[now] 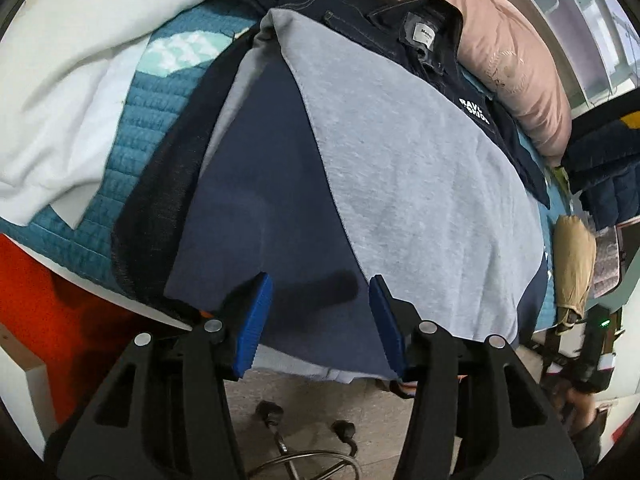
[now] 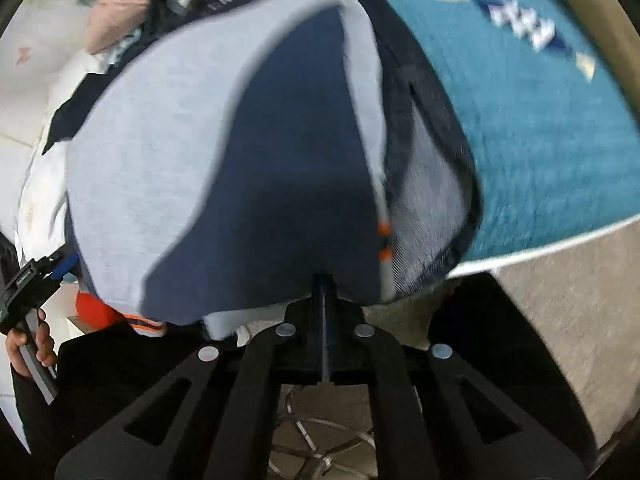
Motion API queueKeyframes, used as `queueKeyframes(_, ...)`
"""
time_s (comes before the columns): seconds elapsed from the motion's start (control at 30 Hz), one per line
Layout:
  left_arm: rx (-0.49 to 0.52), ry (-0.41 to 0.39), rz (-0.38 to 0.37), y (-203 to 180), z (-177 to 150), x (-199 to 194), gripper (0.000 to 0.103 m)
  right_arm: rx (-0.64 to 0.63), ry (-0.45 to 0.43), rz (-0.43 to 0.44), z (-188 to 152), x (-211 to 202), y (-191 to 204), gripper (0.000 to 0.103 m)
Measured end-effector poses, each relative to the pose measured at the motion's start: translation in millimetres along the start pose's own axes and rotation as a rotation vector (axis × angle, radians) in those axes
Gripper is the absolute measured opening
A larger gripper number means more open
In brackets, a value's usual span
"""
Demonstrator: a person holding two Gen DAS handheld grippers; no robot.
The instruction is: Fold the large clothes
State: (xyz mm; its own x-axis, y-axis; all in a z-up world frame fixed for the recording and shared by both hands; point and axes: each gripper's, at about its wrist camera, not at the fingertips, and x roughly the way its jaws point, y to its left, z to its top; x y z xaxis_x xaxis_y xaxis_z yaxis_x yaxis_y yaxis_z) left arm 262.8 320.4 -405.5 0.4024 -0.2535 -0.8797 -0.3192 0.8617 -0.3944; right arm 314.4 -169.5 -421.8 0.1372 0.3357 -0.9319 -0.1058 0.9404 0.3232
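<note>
garment: a two-tone sweatshirt (image 1: 400,184), pale grey with a navy panel (image 1: 272,208), lies spread on the bed (image 1: 132,112); its near hem hangs just over the bed's near edge.
under it: a dark denim jacket (image 1: 424,28) shows past the sweatshirt's far side, with a pink pillow (image 1: 516,52) beyond that.
left gripper (image 1: 320,320): jaws apart, one blue pad on either side of the navy panel by the sweatshirt's near hem; they hover over the cloth and clamp nothing.
right gripper (image 2: 322,280): jaws together at the sweatshirt's near hem, on the navy panel. The view is blurred, so I cannot tell whether cloth is pinched between them.
step in hand: by my reading, taking hold of the near hem with both grippers so it can be folded toward the far side.
doing it well: lower the left gripper until the hem sits deep between the pads before closing. Catch every layer at that edge, but not the quilt beneath.
spacing: keep both grips on the same hem line, well apart, so the fold runs straight.
risk: lifting before the left side grips would drag the sweatshirt askew.
</note>
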Motion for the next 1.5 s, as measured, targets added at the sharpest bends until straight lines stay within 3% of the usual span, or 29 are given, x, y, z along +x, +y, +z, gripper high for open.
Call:
queueKeyframes(0.17, -0.051, -0.015, -0.062, 14.5, 0.5, -6.5, 0.052, -0.075, -0.132, 0.152, 28.7, -35.4, 66.4, 0.001)
queueKeyframes(0.37, -0.055, -0.003, -0.099, 22.6, -2.5, -6.8, 0.052, -0.155, -0.181, 0.217, 95.5, -3.7, 159.1, 0.001)
queueKeyframes(0.47, -0.066, 0.009, -0.111, 29.7, -4.6, -6.8, 0.052, -0.122, -0.159, 0.226, 118.0, 23.5, 173.6, 0.001)
queueKeyframes(0.63, -0.067, 0.022, -0.156, 35.7, -5.1, -8.2, 0.054, -0.069, -0.024, 0.162, 139.4, 105.3, 165.0, 0.0)
queueKeyframes(0.73, -0.071, 0.024, -0.161, 36.3, -3.3, -13.8, 0.061, 0.031, -0.042, 0.28, 137.6, 106.1, 145.6, 0.0)
queueKeyframes(0.93, -0.106, -0.029, -0.148, 45.2, -1.8, -35.7, 0.066, -0.064, -0.046, 0.24, 87.5, 54.4, 157.1, 0.003)
queueKeyframes(1.03, -0.129, -0.059, -0.117, 53.2, 0.6, -42.2, 0.071, -0.063, 0.027, 0.229, 59.9, 74.8, 154.0, 0.0)
queueKeyframes(1.13, -0.19, -0.069, -0.089, 64.3, -1.6, -45.3, 0.071, -0.123, -0.019, 0.192, 47.3, 93.0, 152.9, 0.0)
queueKeyframes(1.23, -0.231, -0.077, -0.077, 74.2, -4.9, -48.1, 0.071, -0.134, -0.022, 0.146, 46.2, 80.8, 162.6, 0.0)
queueKeyframes(1.37, -0.285, -0.068, -0.096, 85.2, -12.6, -45.3, 0.071, -0.105, 0.0, 0.219, 26.0, 63.9, 162.1, 0.003)
queueKeyframes(1.43, -0.312, -0.056, -0.097, 89.1, -14.3, -40.0, 0.072, -0.111, 0.027, 0.205, 16.8, 76.2, 157.7, 0.0)
queueKeyframes(1.5, -0.354, -0.036, -0.124, 93.4, -15.8, -33.2, 0.072, -0.065, 0.017, 0.264, 16.0, 84.1, 145.6, 0.0)
